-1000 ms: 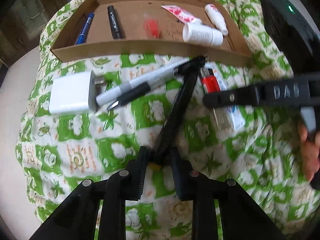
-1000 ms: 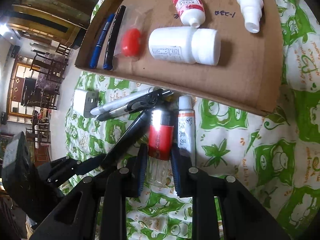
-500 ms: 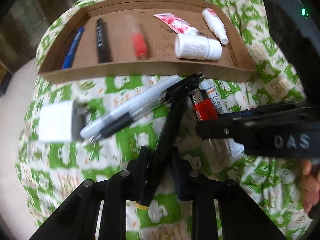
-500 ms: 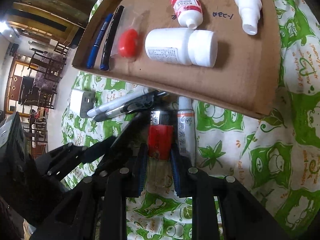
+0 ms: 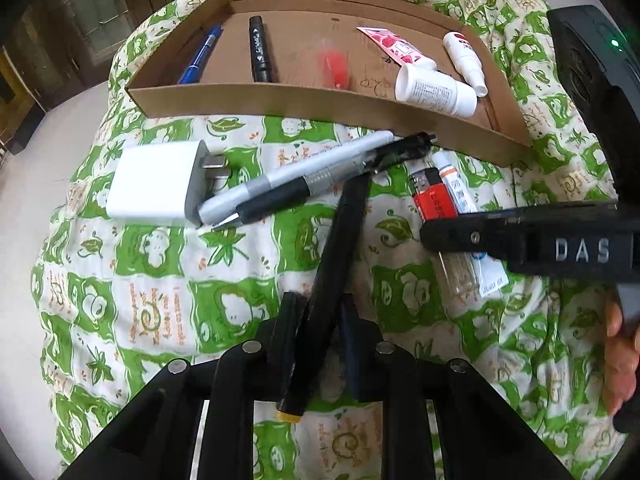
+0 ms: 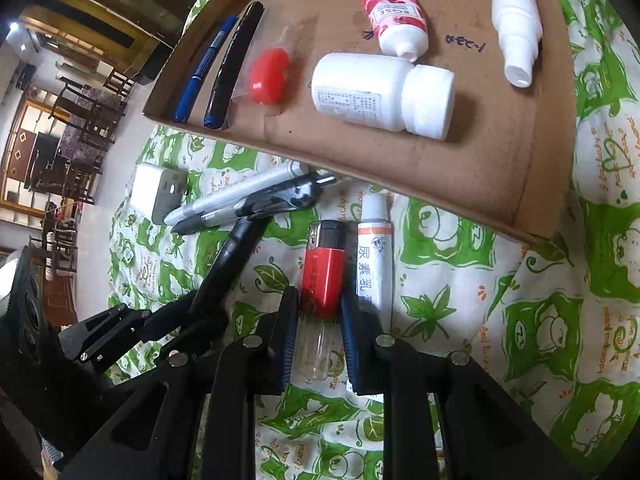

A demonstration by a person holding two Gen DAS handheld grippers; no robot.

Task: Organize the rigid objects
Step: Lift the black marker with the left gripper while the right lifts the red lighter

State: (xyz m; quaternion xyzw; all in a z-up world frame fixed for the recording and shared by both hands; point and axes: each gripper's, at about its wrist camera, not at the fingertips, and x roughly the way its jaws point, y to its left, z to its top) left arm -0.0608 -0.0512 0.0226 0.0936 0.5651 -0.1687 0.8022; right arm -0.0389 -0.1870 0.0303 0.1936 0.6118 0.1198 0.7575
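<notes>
My left gripper is shut on a long black marker, which also shows in the right wrist view, with its far end still near the pens on the cloth. My right gripper has its jaws around a red lighter lying on the cloth, touching or nearly touching its sides; the lighter also shows in the left wrist view. A cardboard tray holds a blue pen, a black marker, a red piece, a white bottle, a pink tube and a spray bottle.
On the green patterned cloth lie a white charger plug, a silver marker, a black pen and a small white ointment tube right beside the lighter. The tray's near wall stands just beyond them.
My left gripper has drawn the black marker back and up a little. My right gripper has slid forward along the lighter, and its jaws now sit close against it.
</notes>
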